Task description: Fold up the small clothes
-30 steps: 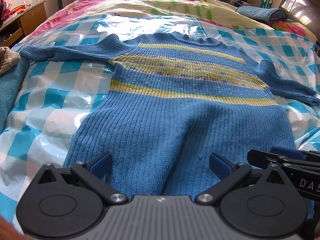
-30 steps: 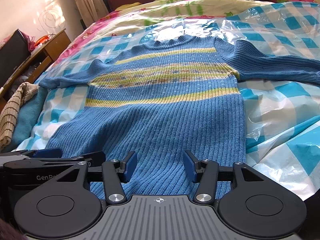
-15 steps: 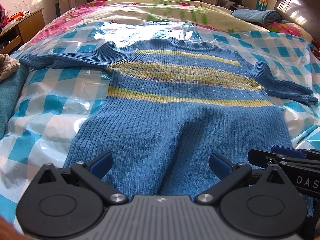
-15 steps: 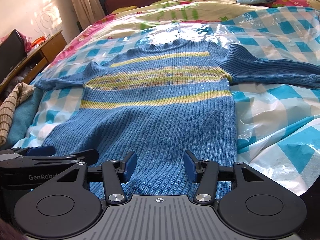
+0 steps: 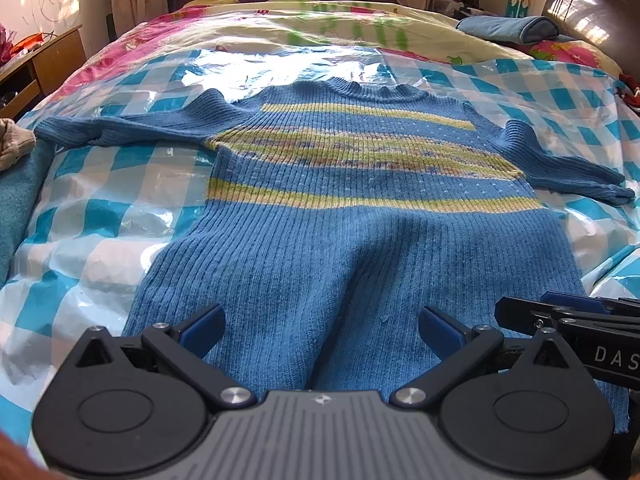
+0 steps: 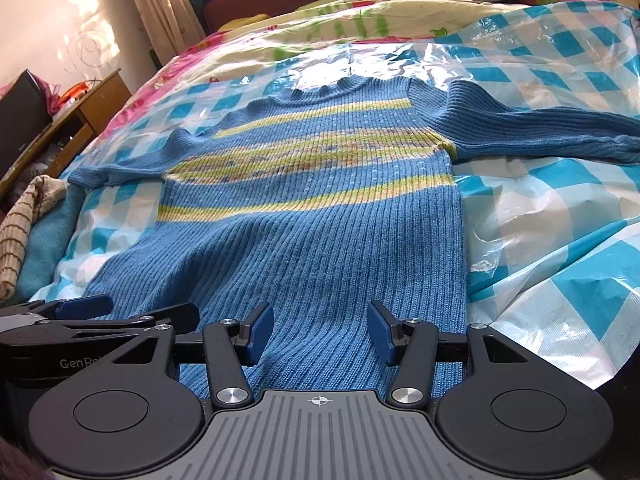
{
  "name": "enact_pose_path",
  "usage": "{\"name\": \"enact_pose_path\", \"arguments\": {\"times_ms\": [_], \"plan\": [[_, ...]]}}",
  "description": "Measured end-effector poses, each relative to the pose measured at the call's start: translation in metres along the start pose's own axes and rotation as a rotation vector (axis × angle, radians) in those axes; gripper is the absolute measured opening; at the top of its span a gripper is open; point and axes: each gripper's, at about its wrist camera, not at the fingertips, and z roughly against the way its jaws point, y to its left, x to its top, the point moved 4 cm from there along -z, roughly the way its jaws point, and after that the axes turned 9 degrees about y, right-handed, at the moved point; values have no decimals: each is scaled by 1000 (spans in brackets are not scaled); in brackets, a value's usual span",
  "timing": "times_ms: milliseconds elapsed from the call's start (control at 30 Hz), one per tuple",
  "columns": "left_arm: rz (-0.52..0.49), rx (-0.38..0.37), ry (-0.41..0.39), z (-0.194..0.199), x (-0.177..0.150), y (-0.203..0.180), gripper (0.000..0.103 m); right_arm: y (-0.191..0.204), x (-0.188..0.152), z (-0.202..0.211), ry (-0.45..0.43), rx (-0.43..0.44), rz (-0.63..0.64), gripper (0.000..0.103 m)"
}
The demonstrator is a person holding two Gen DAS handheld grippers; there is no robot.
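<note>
A blue ribbed sweater point(image 5: 352, 248) with yellow stripes lies flat, front up, on a blue-and-white checked plastic sheet point(image 5: 100, 216) over the bed. Its sleeves are spread out to both sides and its hem is nearest me. My left gripper point(image 5: 320, 322) hovers over the hem's left half, open wide, with nothing between its fingers. Over the right half of the hem, my right gripper point(image 6: 320, 320) is also open and holds nothing. Each gripper shows at the edge of the other's view: the right gripper point(image 5: 560, 312) and the left gripper point(image 6: 100, 312). The hem edge itself is hidden under the gripper bodies.
A beige striped cloth point(image 6: 20, 232) lies on a teal blanket point(image 5: 16, 200) at the bed's left edge. A wooden desk point(image 6: 80, 120) stands beyond it. A folded blue cloth point(image 5: 508, 28) rests at the far right near a dark headboard point(image 5: 592, 4). A floral quilt point(image 5: 320, 20) covers the far end.
</note>
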Motion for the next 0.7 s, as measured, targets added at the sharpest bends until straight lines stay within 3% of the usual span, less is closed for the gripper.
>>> {"name": "enact_pose_path", "arguments": {"times_ms": [367,700], "plan": [[-73,6,-62,8,23,-20,103,-16,8,12,-47,12,-60,52],[-110,-17,-58,-3,42,-40,103,-34,21,16,-65,18,-115,52]]}}
